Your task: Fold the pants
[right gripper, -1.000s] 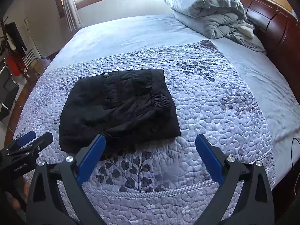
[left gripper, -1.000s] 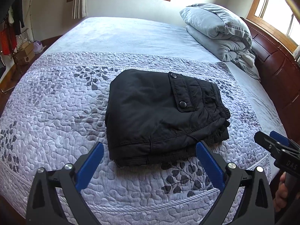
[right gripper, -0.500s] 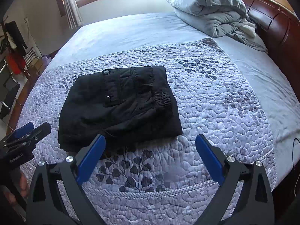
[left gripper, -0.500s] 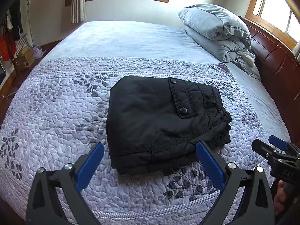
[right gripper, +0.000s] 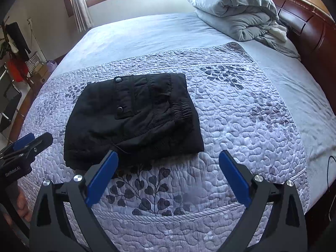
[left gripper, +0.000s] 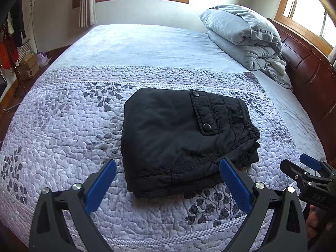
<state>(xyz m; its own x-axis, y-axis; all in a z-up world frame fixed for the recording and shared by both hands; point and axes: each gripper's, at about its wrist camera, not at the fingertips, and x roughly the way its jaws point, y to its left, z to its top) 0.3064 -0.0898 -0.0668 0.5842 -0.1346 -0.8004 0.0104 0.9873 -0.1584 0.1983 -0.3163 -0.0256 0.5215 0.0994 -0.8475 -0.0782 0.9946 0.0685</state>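
The black pants (left gripper: 180, 138) lie folded into a compact bundle on the quilted bedspread, a snap pocket flap on top. They also show in the right wrist view (right gripper: 132, 117). My left gripper (left gripper: 168, 174) is open and empty, held just in front of the bundle's near edge. My right gripper (right gripper: 168, 166) is open and empty, in front of the bundle's right corner. The right gripper shows at the right edge of the left wrist view (left gripper: 302, 172); the left gripper shows at the left edge of the right wrist view (right gripper: 29, 142).
The lilac quilt (left gripper: 63, 126) covers the near half of the bed. A folded grey duvet (left gripper: 241, 35) lies at the far right by the dark wooden headboard (left gripper: 310, 67). A clothes rack and boxes (left gripper: 19, 50) stand on the floor at left.
Both grippers have drawn back and risen a little from the folded pants. The pants have not moved. Both stay open.
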